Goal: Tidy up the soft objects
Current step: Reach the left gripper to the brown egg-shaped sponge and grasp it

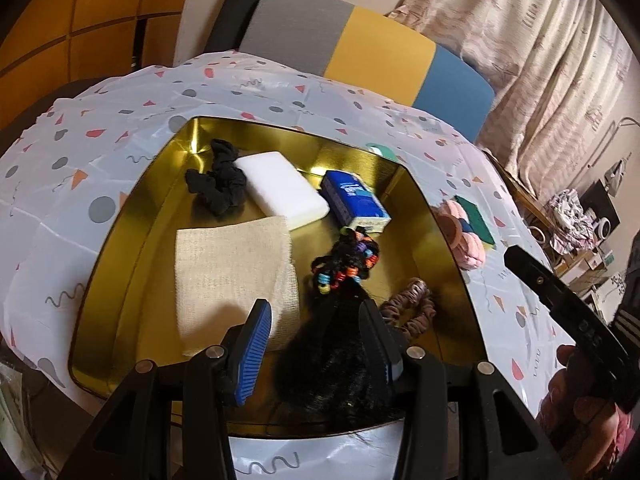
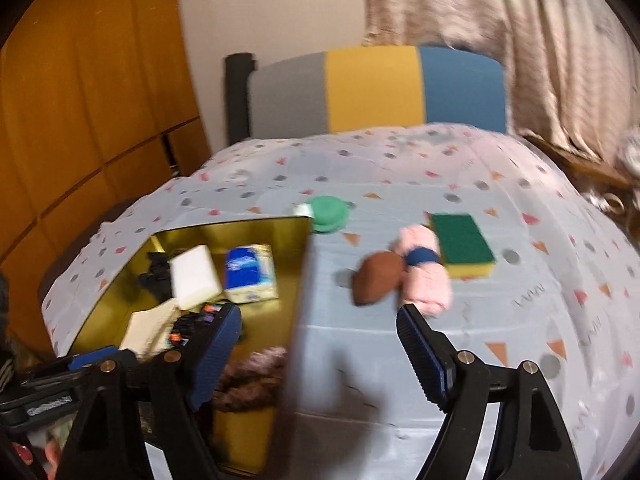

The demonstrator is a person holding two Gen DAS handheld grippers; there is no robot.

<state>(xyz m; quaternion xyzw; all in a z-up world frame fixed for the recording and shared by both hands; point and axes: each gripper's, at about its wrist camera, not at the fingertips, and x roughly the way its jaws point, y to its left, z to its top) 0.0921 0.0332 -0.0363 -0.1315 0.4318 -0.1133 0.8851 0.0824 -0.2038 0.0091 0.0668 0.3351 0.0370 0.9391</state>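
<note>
A gold tin tray (image 1: 132,216) holds a beige cloth (image 1: 232,276), a white sponge (image 1: 284,192), a blue tissue pack (image 1: 352,200), a black scrunchie (image 1: 218,184), a beaded black hair tie (image 1: 348,260) and a brown scrunchie (image 1: 412,308). My left gripper (image 1: 316,340) hovers over the tray's near end. A black fluffy piece (image 1: 332,368) lies between its fingers, with a strip of gold showing beside the left pad. My right gripper (image 2: 320,344) stands wide open astride the tray's right wall (image 2: 300,280), with the brown scrunchie (image 2: 256,376) in the tray below its left finger.
On the patterned tablecloth (image 2: 400,160), right of the tray, lie a pink rolled towel (image 2: 424,276), a brown soft piece (image 2: 376,280), a green-and-yellow sponge (image 2: 464,248) and a green round object (image 2: 328,212). A striped chair back (image 2: 376,88) stands behind the table.
</note>
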